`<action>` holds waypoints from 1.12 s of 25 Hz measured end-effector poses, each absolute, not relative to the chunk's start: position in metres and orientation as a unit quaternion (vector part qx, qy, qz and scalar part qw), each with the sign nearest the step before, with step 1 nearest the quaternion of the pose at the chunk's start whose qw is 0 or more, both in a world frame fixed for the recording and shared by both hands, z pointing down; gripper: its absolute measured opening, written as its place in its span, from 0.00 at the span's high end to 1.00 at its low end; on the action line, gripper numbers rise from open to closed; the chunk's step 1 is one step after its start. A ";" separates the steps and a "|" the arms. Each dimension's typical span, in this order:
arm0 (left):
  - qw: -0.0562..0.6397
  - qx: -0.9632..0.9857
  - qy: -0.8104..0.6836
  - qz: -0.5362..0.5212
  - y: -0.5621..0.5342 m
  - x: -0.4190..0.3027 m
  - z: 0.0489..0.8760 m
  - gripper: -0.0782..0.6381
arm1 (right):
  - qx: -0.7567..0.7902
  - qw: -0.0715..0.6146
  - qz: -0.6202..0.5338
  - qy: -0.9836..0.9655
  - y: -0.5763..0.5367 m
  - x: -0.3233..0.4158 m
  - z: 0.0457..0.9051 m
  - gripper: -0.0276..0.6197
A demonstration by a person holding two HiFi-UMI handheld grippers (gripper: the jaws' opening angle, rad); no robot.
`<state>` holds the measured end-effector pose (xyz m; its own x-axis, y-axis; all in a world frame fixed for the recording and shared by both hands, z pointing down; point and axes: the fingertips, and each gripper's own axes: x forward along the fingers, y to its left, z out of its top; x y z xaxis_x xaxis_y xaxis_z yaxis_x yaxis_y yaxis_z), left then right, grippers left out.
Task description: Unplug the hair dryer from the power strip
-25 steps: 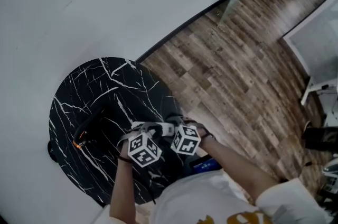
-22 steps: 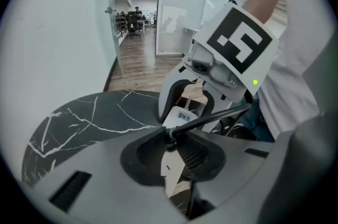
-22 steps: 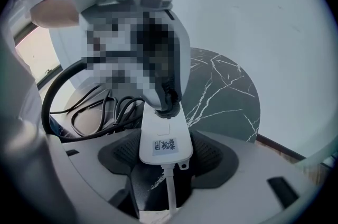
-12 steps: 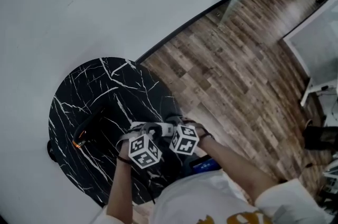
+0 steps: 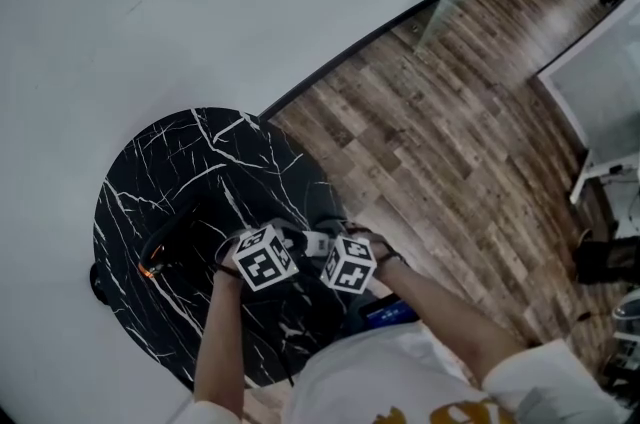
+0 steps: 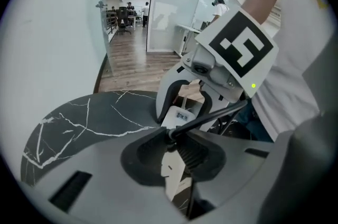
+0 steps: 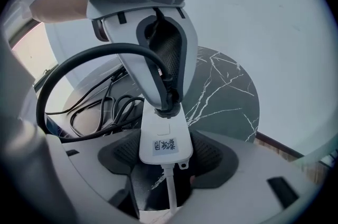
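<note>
The jaws of your left gripper (image 6: pixel 174 145) are clamped narrowly on the hair dryer's black plug (image 6: pixel 170 134).

In the right gripper view, your right gripper (image 7: pixel 169 158) has its jaws closed on the white power strip (image 7: pixel 163 136), and the plug touches the strip's far end.

In the head view, your left gripper has tipped over the black marble tabletop (image 5: pixel 170 172) within the last second. You are probably levering the plug out, but I can't tell whether the prongs are free.

Left gripper (image 5: pixel 290 240) freshly tilted; marker cube (image 5: pixel 263 257) higher
</note>
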<state>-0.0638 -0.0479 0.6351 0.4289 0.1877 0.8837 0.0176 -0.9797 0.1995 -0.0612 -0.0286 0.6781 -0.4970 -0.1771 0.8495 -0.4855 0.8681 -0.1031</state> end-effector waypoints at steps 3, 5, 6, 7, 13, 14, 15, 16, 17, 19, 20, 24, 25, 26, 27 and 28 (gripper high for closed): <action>0.023 0.850 0.023 0.526 -0.047 -0.065 0.634 0.82 | 0.195 0.463 0.172 -0.848 -0.030 -0.061 0.676 0.53; -0.008 0.853 0.005 0.521 -0.046 -0.064 0.633 0.82 | 0.193 0.461 0.170 -0.849 -0.030 -0.061 0.676 0.53; -0.017 0.853 0.002 0.522 -0.045 -0.064 0.633 0.82 | 0.195 0.461 0.167 -0.849 -0.030 -0.061 0.677 0.53; -0.020 0.851 0.001 0.525 -0.044 -0.064 0.633 0.82 | 0.197 0.462 0.164 -0.849 -0.031 -0.060 0.679 0.53; 0.091 0.853 0.049 0.511 -0.049 -0.065 0.637 0.82 | 0.196 0.465 0.157 -0.849 -0.030 -0.061 0.679 0.53; 0.097 0.853 0.054 0.511 -0.050 -0.064 0.636 0.81 | 0.195 0.466 0.159 -0.848 -0.030 -0.061 0.678 0.53; 0.092 0.853 0.053 0.512 -0.050 -0.063 0.635 0.81 | 0.195 0.466 0.162 -0.848 -0.030 -0.061 0.678 0.53; 0.078 0.854 0.044 0.513 -0.049 -0.063 0.634 0.82 | 0.196 0.467 0.163 -0.847 -0.030 -0.061 0.679 0.53; 0.057 0.856 0.030 0.513 -0.049 -0.063 0.634 0.82 | 0.196 0.469 0.164 -0.846 -0.030 -0.061 0.679 0.53; 0.012 0.861 -0.002 0.508 -0.047 -0.064 0.632 0.82 | 0.193 0.474 0.164 -0.843 -0.031 -0.060 0.680 0.53; -0.004 0.863 -0.016 0.505 -0.046 -0.064 0.631 0.82 | 0.192 0.476 0.163 -0.843 -0.031 -0.060 0.681 0.53; 0.038 0.862 -0.011 0.506 -0.045 -0.066 0.635 0.82 | 0.193 0.479 0.154 -0.842 -0.030 -0.059 0.683 0.53; 0.066 0.860 0.002 0.507 -0.046 -0.066 0.636 0.82 | 0.194 0.479 0.154 -0.842 -0.029 -0.059 0.682 0.53; 0.090 0.857 0.017 0.508 -0.048 -0.066 0.636 0.82 | 0.194 0.480 0.156 -0.841 -0.029 -0.059 0.682 0.53; 0.105 0.854 0.030 0.509 -0.049 -0.065 0.636 0.81 | 0.193 0.480 0.160 -0.841 -0.029 -0.060 0.681 0.53; 0.108 0.852 0.039 0.511 -0.051 -0.065 0.635 0.81 | 0.192 0.478 0.164 -0.841 -0.029 -0.061 0.679 0.53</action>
